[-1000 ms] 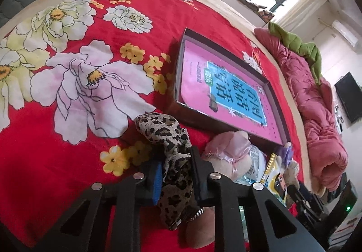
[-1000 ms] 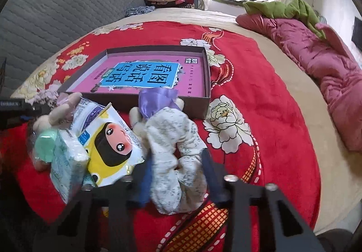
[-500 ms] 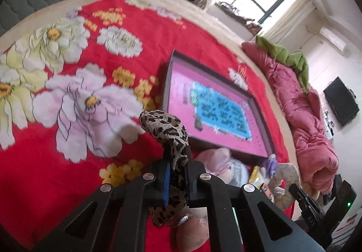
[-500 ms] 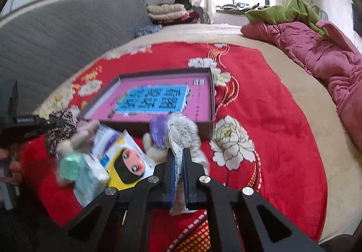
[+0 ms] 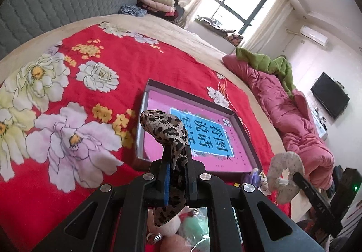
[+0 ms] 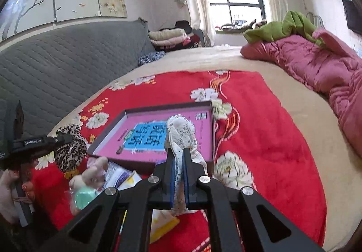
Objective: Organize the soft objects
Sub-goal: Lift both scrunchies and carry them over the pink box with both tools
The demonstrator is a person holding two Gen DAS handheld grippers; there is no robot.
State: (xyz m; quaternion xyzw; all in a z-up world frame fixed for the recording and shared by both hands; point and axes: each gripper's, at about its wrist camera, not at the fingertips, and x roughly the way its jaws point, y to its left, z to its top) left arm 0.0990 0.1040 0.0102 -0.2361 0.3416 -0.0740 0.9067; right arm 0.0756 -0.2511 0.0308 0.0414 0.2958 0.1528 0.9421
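My own black fingers [image 5: 190, 175] hide the middle of the leopard-print fabric scrunchie [image 5: 165, 129]; its lower loop hangs behind them. In my right view the white floral fabric scrunchie [image 6: 181, 134] covers part of the blue label in the shallow pink-lined cardboard box [image 6: 204, 136], whose blurred print I can't read. The pale plush rabbit [image 6: 90, 172] is smeared, and the yellow packet [image 6: 163, 227] lies mostly behind my frame.

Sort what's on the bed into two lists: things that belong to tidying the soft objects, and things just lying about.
Job:
leopard scrunchie, clamped in left gripper
white floral scrunchie, clamped in right gripper
open box
plush bunny

Lying about:
pink quilt
green blanket
folded clothes
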